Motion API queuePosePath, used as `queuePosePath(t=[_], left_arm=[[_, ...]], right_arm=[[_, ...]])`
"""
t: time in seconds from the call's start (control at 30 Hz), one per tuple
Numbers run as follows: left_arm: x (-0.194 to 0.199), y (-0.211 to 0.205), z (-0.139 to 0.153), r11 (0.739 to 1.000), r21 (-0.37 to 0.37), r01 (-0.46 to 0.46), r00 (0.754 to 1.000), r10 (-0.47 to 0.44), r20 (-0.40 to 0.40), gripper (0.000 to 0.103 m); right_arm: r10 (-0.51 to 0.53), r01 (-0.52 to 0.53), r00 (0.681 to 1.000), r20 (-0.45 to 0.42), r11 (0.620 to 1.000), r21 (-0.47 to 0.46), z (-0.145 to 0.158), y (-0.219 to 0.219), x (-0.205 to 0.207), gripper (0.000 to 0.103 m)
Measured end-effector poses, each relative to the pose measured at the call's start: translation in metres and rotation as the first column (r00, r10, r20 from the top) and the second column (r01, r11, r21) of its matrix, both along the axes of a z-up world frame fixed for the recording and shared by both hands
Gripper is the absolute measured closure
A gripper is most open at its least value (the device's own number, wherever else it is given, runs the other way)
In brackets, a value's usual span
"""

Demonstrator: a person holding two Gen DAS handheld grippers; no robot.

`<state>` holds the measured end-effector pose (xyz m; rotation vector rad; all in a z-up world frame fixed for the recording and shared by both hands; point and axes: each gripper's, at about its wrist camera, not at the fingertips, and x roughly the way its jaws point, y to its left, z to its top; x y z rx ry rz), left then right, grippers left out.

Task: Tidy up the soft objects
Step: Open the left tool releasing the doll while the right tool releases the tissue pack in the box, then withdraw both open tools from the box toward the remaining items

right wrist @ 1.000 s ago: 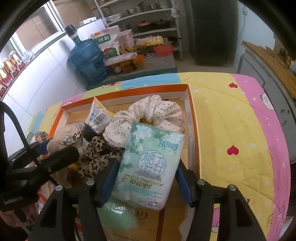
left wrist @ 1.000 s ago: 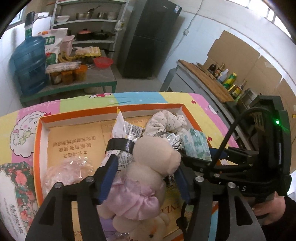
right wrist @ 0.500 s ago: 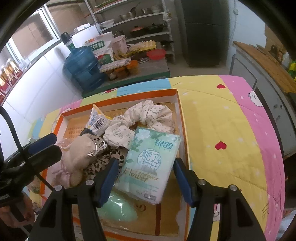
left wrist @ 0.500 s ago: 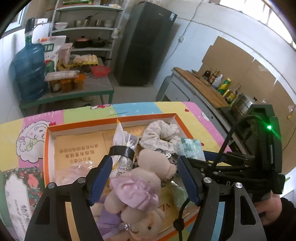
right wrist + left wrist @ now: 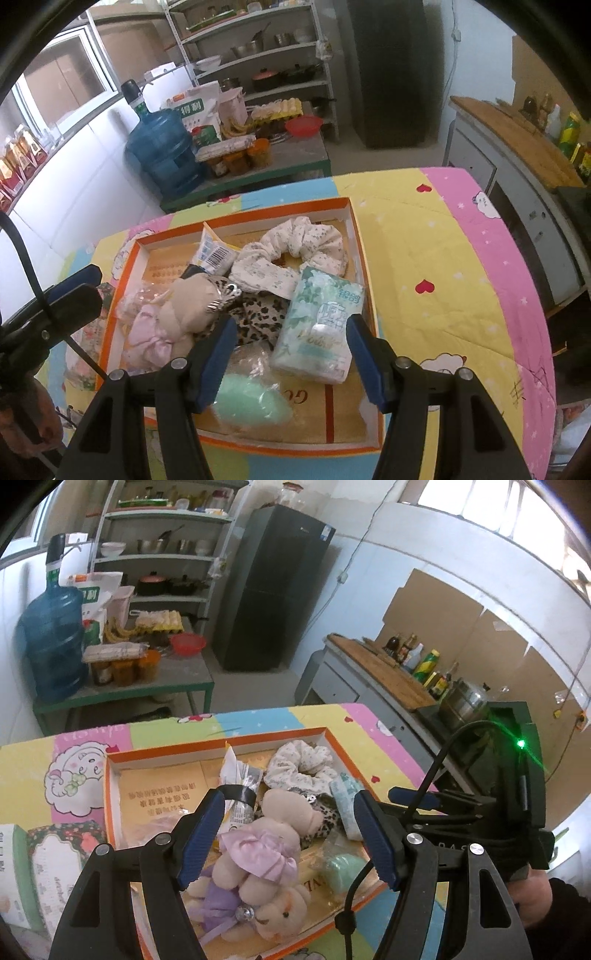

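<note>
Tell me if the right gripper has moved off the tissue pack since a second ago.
Yes. The right gripper has opened and pulled up and back; the tissue pack now lies free in the orange box.

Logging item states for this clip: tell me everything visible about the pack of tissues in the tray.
The tissue pack is a soft plastic-wrapped packet, pale green and white with floral print and lettering. It lies tilted near the right wall of the orange tray, its top edge against the floral scrunchie. The open right gripper does not grip it.
</note>
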<state>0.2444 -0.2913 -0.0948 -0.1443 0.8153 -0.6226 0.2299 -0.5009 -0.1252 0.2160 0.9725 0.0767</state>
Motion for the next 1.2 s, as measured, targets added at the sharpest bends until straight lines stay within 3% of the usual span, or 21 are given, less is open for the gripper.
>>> queuePosePath(t=[0.67, 0.9, 1.2], left_arm=[[-0.039, 0.071, 0.052, 0.995, -0.093, 0.024, 0.995, -0.015, 0.098, 0.029], [-0.055, 0.1, 0.059, 0.996, -0.093, 0.005, 0.994, 0.005, 0.107, 0.029], [-0.08, 0.149, 0.075, 0.988, -0.153, -0.019, 0.991, 0.039, 0.128, 0.029]], right_arm=[[-0.007, 0.008, 0.998, 0.064, 1.0, -0.021, 0.043, 0.066, -0.043, 0.041], [0.002, 0.0, 0.997, 0.08, 1.0, -0.027, 0.052, 0.092, -0.062, 0.041], [0.019, -0.016, 0.995, 0.097, 0.999, -0.031, 0.06, 0.126, -0.09, 0.041]])
